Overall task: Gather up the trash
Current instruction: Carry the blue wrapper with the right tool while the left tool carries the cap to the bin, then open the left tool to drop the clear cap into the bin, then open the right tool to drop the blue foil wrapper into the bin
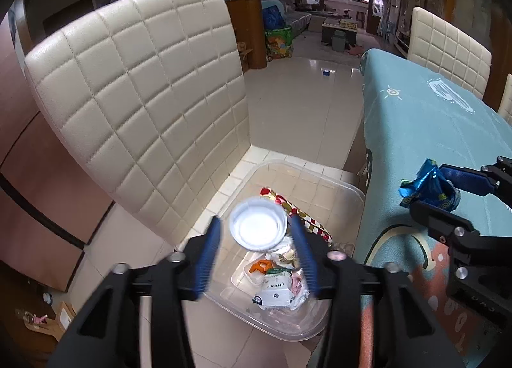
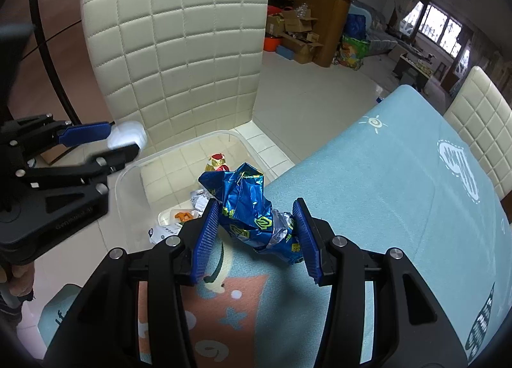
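A clear plastic bin (image 1: 345, 190) stands on a cream chair seat and holds several pieces of trash, among them a red and gold wrapper (image 1: 288, 208) and a white carton (image 1: 276, 294). My left gripper (image 1: 257, 227) is over the bin with its jaws apart; a white paper cup (image 1: 257, 227), blurred, sits between them without touching the pads. In the right wrist view the left gripper (image 2: 123, 140) shows at the left with the cup (image 2: 128, 136). My right gripper (image 2: 256, 217) is shut on a crumpled blue foil wrapper (image 2: 248, 204) above the table's near edge, beside the bin (image 2: 128, 176).
A cream quilted chair back (image 1: 137, 96) rises behind the bin. A table under a light blue cloth (image 1: 432, 131) is at the right, with another cream chair (image 1: 448, 48) behind it. Tiled floor (image 1: 304, 105) lies beyond.
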`<state>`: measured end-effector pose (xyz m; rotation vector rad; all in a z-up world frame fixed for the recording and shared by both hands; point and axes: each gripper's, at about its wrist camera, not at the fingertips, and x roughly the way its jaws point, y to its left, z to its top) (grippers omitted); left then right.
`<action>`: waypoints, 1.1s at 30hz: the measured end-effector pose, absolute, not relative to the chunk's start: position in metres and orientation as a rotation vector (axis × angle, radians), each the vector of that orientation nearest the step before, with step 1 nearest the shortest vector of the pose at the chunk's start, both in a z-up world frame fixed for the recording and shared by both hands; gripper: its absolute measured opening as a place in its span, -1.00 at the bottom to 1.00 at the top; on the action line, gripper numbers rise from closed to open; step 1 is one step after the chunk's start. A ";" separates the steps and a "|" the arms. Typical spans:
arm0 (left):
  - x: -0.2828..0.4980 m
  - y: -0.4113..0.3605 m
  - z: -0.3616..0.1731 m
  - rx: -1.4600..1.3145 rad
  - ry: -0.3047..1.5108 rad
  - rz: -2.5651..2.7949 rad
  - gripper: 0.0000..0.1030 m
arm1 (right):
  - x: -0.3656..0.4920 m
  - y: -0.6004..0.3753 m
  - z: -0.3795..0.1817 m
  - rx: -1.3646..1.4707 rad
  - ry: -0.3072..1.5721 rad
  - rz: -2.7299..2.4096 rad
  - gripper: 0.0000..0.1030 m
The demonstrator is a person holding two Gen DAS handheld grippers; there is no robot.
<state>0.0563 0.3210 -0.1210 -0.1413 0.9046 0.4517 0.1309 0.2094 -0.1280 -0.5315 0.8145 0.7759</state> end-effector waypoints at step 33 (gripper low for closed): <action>0.033 0.334 -0.110 -0.199 0.863 0.454 0.37 | 0.115 0.224 -0.119 -0.549 0.758 0.805 0.08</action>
